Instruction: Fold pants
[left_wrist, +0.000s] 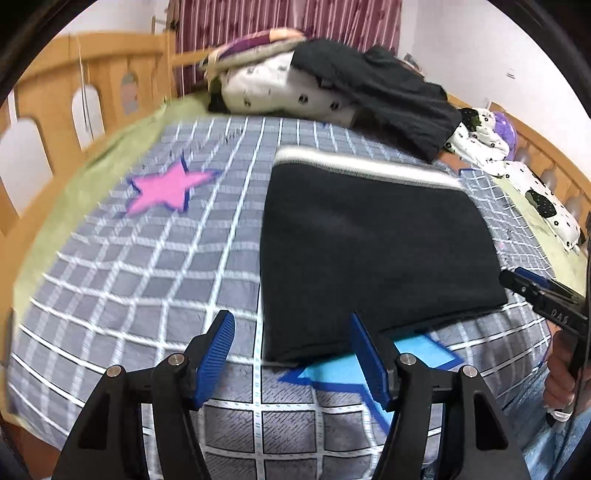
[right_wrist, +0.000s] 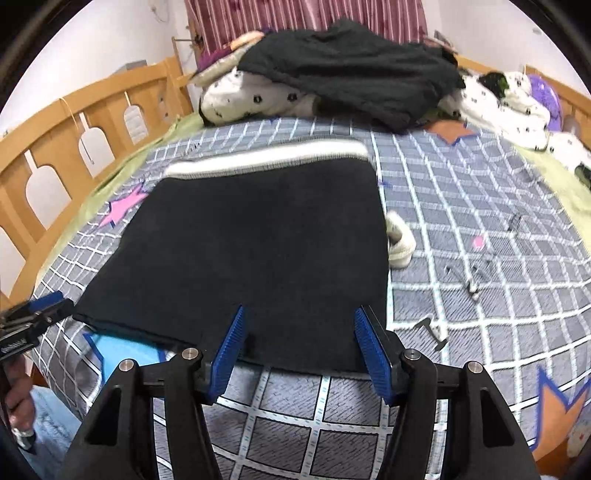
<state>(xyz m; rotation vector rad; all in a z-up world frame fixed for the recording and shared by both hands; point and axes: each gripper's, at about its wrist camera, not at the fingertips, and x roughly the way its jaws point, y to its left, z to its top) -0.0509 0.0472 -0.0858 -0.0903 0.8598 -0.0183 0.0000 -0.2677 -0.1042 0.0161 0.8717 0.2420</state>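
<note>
A: Start at the left gripper (left_wrist: 291, 354). What is between its blue ribbed pads?

B: Nothing. Its jaws stand apart over the grey bedspread with white grid lines (left_wrist: 147, 266), empty, with the near left corner of the folded black knit pants with a grey-and-white striped waistband (left_wrist: 369, 251) just beyond the right pad.

A: And the right gripper (right_wrist: 299, 343)?

B: Also spread and empty. Its pads hover over the near edge of the same pants (right_wrist: 258, 251); whether they touch the cloth I cannot tell. In the left view, that gripper (left_wrist: 532, 288) shows at the right edge, held by a hand (left_wrist: 557, 384).

A: Where do the pants lie?

B: Flat on the bed, folded into a rough rectangle, waistband on the far side. A pink star patch (left_wrist: 166, 188) sits to their left, and a light blue patch (left_wrist: 332, 373) peeks out under their near edge.

A: Farther out?

B: A heap of dark clothing (right_wrist: 351, 70) lies over white patterned bedding (right_wrist: 251, 96) at the far end, with a wooden bed rail (right_wrist: 55, 147) along the left.
</note>
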